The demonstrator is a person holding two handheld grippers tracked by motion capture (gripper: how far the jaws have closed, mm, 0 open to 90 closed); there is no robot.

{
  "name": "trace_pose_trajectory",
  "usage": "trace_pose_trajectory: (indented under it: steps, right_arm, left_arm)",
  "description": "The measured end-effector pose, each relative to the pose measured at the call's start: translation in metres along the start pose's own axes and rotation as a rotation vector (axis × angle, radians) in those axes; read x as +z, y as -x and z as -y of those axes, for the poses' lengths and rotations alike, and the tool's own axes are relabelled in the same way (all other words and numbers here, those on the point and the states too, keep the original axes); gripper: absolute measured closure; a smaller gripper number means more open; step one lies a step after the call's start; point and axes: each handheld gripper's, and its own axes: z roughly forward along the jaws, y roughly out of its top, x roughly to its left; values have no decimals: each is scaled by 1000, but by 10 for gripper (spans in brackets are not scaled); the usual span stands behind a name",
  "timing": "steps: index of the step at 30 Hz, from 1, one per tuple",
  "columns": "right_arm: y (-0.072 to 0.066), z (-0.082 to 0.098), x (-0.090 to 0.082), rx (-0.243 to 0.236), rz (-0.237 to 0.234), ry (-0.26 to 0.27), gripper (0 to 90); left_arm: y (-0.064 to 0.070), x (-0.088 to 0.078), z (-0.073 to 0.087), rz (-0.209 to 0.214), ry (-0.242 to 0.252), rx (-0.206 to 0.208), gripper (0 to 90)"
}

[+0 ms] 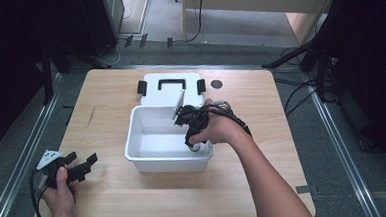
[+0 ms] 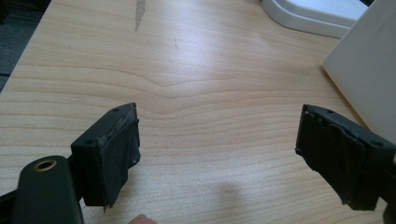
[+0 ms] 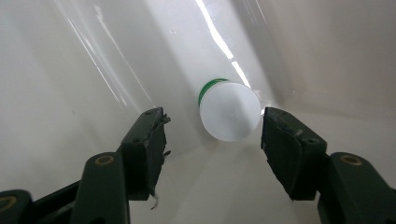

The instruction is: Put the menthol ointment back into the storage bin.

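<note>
No writing can be read on any thing here. The right gripper [image 1: 193,144] reaches down into the white bin [image 1: 137,122], near its right front corner. Its jaws stand apart, and the small white bottle [image 3: 229,111] with a green ring lies on the bin floor just beyond them, by the wall; the pads do not press it. The lid [image 1: 170,92] lies behind the bin. The left gripper [image 1: 86,163] rests low over the counter [image 1: 110,188] near the front left edge, jaws wide open and holding nothing, with bare wood around it.

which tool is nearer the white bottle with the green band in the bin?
Right. The right tool is down inside the white bin, jaws open just short of the bottle. The left tool rests on the table, outside the bin.
</note>
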Motion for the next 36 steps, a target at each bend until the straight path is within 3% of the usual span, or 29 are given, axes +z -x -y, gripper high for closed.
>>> trace_pose_trajectory:
  steps: [6, 16, 26, 36]
  right_arm:
    - [4, 10, -22, 23, 6, 33, 340]
    - [10, 34, -57, 52, 35, 97, 317]
    - [22, 64, -64, 108, 58, 92, 307]
    - [32, 95, -57, 167, 45, 96, 297]
  left_arm:
    - [0, 0, 0, -1, 1, -2, 143]
    - [0, 0, 0, 1, -1, -2, 143]
    - [0, 0, 0, 3, 1, -5, 143]
    - [0, 0, 0, 7, -2, 0, 143]
